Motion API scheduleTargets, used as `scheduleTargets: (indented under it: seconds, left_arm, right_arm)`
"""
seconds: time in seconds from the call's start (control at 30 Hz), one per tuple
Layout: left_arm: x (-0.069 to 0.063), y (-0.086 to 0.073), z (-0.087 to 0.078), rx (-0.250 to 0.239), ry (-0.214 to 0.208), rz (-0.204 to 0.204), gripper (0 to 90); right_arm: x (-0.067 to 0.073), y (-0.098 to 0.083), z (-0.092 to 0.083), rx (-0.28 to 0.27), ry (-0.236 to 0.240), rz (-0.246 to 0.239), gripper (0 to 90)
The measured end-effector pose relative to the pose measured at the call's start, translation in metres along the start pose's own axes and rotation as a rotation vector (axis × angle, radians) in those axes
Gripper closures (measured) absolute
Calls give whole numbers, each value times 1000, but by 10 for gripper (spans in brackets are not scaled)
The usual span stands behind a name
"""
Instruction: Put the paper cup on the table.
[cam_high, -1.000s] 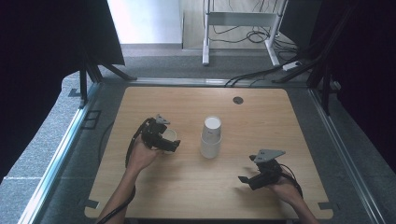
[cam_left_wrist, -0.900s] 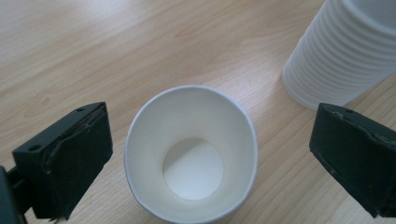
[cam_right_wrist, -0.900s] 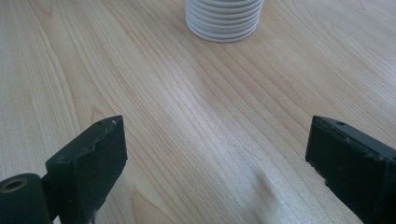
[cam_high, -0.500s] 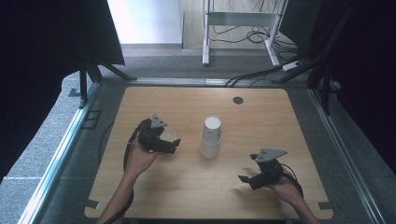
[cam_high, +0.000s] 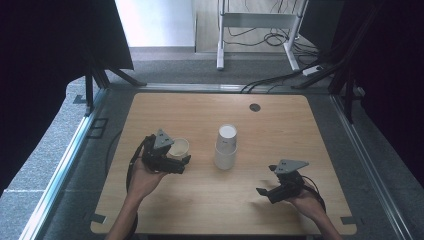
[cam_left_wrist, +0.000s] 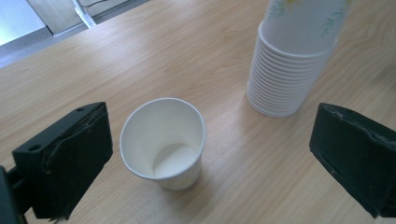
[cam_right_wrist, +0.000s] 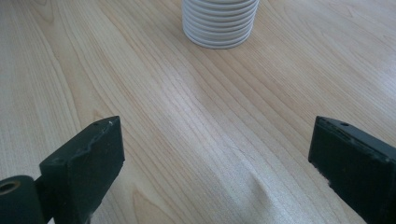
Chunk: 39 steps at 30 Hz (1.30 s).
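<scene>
Light wooden desk (cam_high: 200, 200) with rounded corners, seen from above, ringed by grey floor and dark curtains; a small dark round disc (cam_high: 255, 107) lies in its surface toward 1 o'clock. Near the desk's centre stands an inverted stack of white paper cups (cam_high: 226, 147), its rims resting on the wood; in the left gripper view the stack (cam_left_wrist: 292, 56) shows a faint leaf print on the uppermost cup. At 9 o'clock from the stack, well apart from it, a single white paper cup (cam_high: 178, 147) stands upright and empty, mouth up. The left claw (cam_high: 176, 162), held in the person's left hand (cam_high: 145, 176), sits just beside this cup; in the left gripper view the cup (cam_left_wrist: 163, 142) stands between the two black jaws, which are spread wide and touch nothing. The right claw (cam_high: 266, 192), at 4 o'clock from the stack and held low in the right hand (cam_high: 306, 200), is likewise released, with bare wood between its jaws.
</scene>
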<state>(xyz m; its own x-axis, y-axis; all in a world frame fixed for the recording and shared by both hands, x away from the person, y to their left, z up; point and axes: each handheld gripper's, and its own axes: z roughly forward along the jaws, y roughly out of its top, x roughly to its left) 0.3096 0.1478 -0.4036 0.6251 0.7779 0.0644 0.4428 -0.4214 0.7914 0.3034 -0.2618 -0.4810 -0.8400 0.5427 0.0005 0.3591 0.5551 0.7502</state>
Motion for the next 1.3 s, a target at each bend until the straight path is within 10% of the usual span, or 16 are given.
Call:
scheduleTargets:
  seconds: [0.77, 1.3]
  left_arm:
    - [-25, -53, -14, -47, -42, -41, 0]
    - [-42, -96, 19, 115, -50, -38, 0]
  right_arm:
    - [0, -6, 0, 13, 2, 12, 38]
    - [-1, -22, 11, 106, 3, 26, 12]
